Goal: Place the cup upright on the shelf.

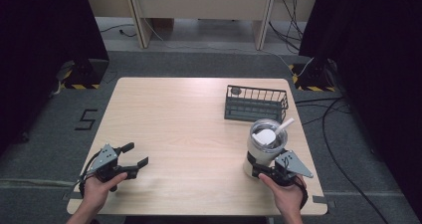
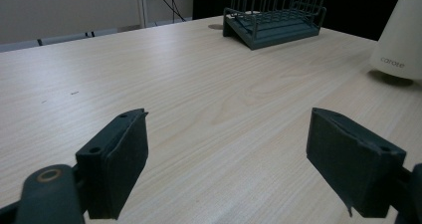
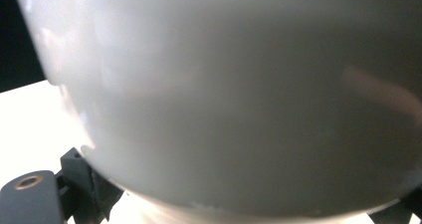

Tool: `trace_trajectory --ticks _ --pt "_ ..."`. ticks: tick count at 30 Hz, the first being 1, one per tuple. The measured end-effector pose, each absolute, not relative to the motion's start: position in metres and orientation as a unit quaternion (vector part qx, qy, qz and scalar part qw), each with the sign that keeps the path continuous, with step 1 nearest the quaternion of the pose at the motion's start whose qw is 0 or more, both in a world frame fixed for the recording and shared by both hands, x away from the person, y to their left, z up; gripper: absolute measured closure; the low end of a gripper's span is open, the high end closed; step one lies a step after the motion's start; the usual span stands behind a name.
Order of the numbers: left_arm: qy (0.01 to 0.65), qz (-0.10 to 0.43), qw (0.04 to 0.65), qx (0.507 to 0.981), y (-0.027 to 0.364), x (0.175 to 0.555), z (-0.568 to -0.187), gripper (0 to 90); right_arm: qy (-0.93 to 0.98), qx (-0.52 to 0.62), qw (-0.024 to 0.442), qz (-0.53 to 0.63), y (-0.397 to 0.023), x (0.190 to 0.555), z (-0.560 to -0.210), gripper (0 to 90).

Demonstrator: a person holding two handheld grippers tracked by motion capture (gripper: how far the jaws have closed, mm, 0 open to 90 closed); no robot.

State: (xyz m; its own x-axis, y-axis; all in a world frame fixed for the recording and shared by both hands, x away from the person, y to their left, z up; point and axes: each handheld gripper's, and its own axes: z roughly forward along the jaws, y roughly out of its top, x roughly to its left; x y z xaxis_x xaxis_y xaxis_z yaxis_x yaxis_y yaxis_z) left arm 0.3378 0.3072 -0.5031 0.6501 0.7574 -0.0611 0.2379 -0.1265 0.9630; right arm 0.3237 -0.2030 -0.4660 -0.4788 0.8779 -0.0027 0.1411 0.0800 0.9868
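A tall white tumbler with a white straw stands near the table's right front. Its wall looms close in the right gripper view, and its base, marked "carote", is at the far right of the left gripper view. My right gripper is shut on the tumbler's lower part, a jaw on either side. My left gripper rests at the front left, open with nothing between its fingers.
A dark wire basket stands at the back right of the wooden table, behind the tumbler, with a small round grey thing in its far left corner. The basket lies well ahead of my left gripper.
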Motion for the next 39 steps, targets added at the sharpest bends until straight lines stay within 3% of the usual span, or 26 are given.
trace_trajectory --ticks 39 --pt "0.351 0.23 0.562 0.713 0.308 0.338 -0.504 16.1 0.632 0.402 0.358 0.558 -0.218 0.373 -0.416 10.8"
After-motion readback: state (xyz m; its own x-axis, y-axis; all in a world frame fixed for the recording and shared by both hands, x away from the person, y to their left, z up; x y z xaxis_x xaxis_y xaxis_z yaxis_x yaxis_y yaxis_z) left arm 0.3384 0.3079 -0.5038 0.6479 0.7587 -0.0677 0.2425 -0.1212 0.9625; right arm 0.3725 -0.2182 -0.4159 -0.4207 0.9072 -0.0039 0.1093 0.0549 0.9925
